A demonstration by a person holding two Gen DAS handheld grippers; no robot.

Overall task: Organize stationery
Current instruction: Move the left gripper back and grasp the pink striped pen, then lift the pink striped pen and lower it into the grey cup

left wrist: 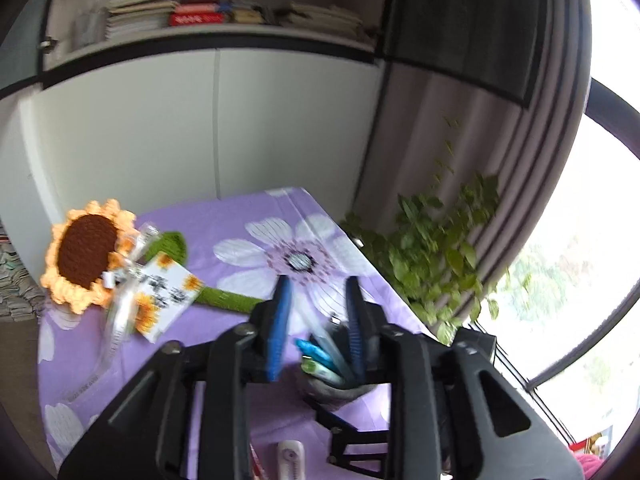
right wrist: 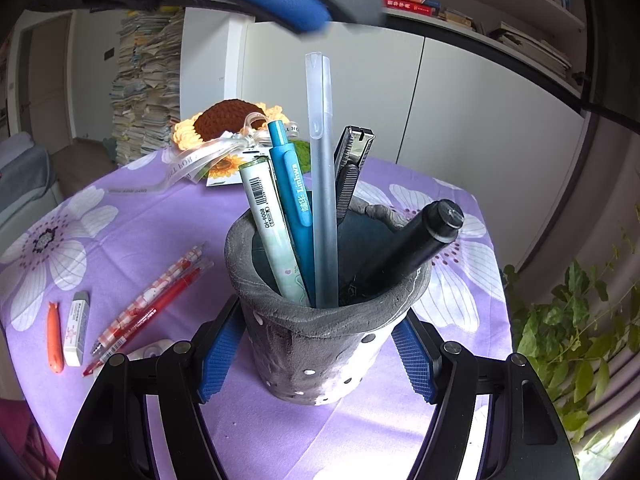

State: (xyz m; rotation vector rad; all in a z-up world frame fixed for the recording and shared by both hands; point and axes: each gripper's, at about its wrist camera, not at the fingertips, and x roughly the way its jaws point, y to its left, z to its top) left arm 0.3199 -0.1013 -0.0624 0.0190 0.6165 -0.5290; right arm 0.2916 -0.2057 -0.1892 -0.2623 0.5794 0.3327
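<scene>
The right gripper [right wrist: 316,354] has its fingers [right wrist: 219,354] closed on the grey pen holder [right wrist: 320,344], which stands on the purple flowered table [right wrist: 140,216]. In it stand a teal pen [right wrist: 294,200], a frosted grey pen [right wrist: 324,184] and a black marker [right wrist: 416,244] (leaning right). The left gripper [left wrist: 318,312] hovers above with fingers open, holding nothing. Two red pens [right wrist: 152,304] and an eraser [right wrist: 76,328] lie at the left.

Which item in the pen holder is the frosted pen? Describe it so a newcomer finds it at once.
Start at the grey pen holder on the purple flowered cloth. Among the pens standing in it, the frosted pen rises highest, a pale translucent stick just right of the teal pen.
</scene>
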